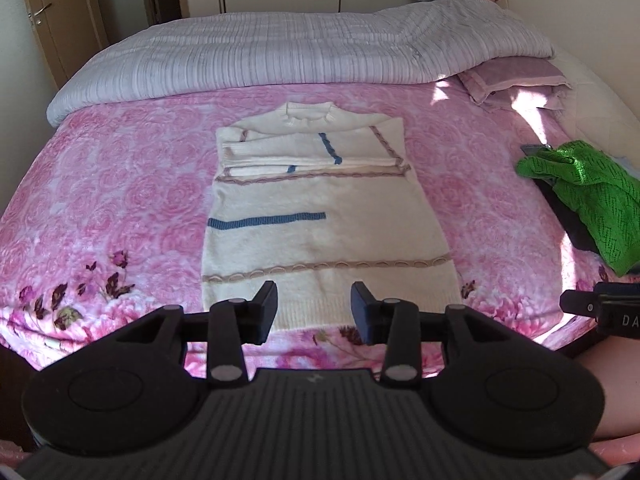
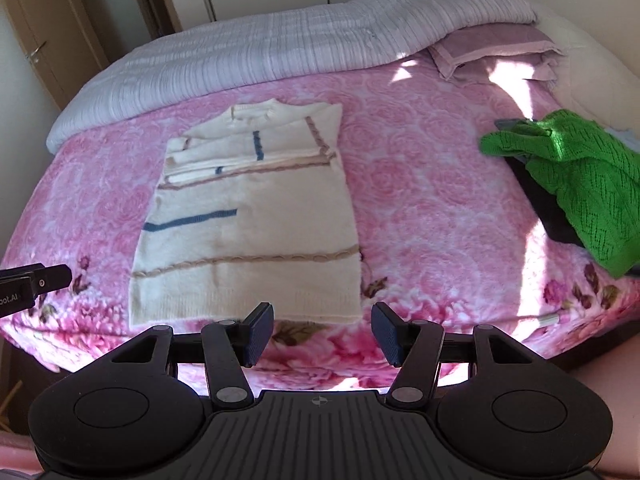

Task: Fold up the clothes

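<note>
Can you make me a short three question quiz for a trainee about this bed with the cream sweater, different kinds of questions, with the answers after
1. True or false: the sleeves of the cream sweater are already folded across its chest.
2. Multiple choice: where does the green knit garment lie relative to the sweater in the right wrist view? A) on top of it B) apart, to its right near the bed's edge C) under the grey duvet
3. Short answer: is anything held between the fingers of the left gripper or the right gripper?

Key
1. True.
2. B.
3. No; both are open and hover at the sweater's hem, over the pink floral blanket.
</note>
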The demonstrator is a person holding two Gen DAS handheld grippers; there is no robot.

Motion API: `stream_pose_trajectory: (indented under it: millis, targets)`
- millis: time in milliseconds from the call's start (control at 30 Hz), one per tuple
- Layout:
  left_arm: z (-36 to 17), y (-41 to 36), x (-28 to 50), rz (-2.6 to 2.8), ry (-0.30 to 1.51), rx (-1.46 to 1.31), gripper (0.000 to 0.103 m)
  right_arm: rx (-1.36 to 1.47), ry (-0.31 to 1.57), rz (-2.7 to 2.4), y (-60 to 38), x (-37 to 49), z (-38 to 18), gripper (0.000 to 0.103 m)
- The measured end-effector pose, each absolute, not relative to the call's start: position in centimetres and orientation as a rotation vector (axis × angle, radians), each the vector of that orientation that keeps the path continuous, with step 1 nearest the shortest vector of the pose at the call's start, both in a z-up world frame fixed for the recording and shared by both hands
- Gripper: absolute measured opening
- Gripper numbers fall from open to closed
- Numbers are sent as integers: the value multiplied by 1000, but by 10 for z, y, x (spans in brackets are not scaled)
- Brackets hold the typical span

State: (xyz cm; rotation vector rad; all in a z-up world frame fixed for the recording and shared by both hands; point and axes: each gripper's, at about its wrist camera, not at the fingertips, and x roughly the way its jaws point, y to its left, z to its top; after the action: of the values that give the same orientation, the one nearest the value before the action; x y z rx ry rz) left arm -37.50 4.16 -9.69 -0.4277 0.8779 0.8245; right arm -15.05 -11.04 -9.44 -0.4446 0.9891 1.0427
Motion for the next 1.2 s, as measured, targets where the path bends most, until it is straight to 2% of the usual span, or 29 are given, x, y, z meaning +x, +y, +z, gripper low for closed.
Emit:
stream_pose_trajectory:
  millis: [533, 1200]
  targets:
    - [-125, 35, -394, 860, 980, -432, 41, -562, 1061, 1058, -104, -169, -121, 58]
    - [-132, 83, -409, 806, 1006, -411, 42, -567, 1076, 1029, -56, -194, -127, 58]
